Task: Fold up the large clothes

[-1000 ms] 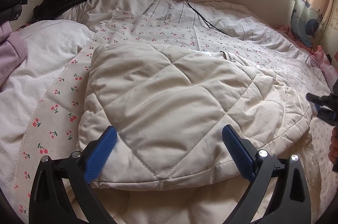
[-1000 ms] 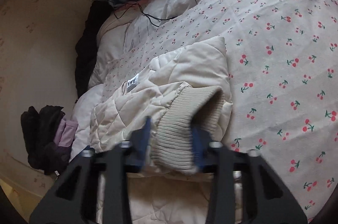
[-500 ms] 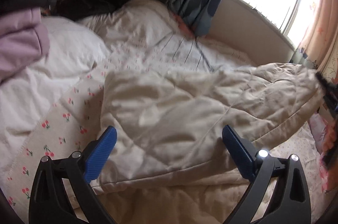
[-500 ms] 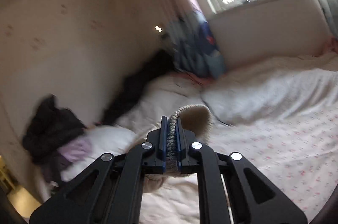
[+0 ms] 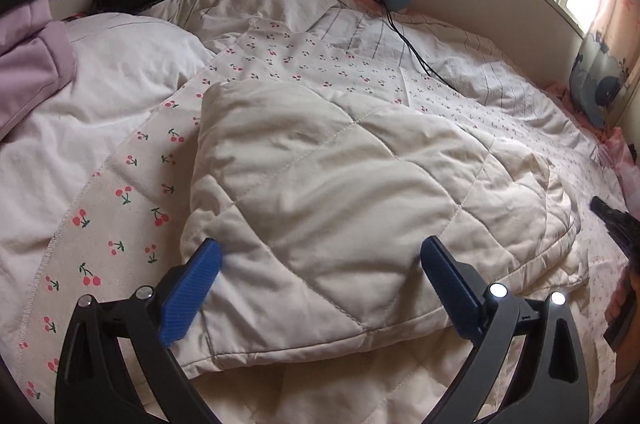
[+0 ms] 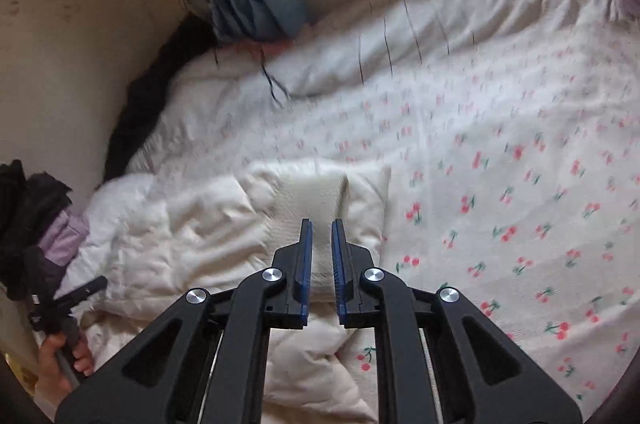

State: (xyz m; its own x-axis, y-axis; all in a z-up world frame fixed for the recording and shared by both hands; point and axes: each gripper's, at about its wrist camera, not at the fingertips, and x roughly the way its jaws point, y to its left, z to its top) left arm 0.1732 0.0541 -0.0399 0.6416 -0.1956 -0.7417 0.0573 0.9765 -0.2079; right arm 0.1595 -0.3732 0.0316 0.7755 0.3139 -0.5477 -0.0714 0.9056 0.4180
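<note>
Blue-padded fingers of your right gripper [image 6: 319, 224] have just parted to a narrow slit, and nothing sits between them. The ribbed cuff [image 6: 316, 192] lies released on the garment just beyond the tips. Your left gripper [image 5: 320, 284] is spread wide and holds nothing. It hangs over the near hem of the cream quilted jacket [image 5: 340, 192], with its left pad close to the jacket's edge.

The jacket lies folded into a rough block in the middle of the bed, on the cherry-print sheet [image 5: 120, 208].

Hazards, as judged from this layout:
- **Cuff snag.** The right fingers are barely open, so drawing them back low could catch the ribbed knit and pull the sleeve off the fold.
- **Spring-back.** The padded fill looks lofty, so an unweighted sleeve or flap may creep open once it is left alone.
- **Wrong layers.** If the left fingers close at the hem, they could take only the top layer, or pinch the sheet along with it. Either would skew the next fold or drag the bedding.
- **Clutter.** A black cable [image 5: 412, 44] and a lilac garment [image 5: 28, 64] lie well apart from the jacket. They matter only if you swing the jacket wide.

The right view is blurred, so the cuff's exact lie is uncertain.
</note>
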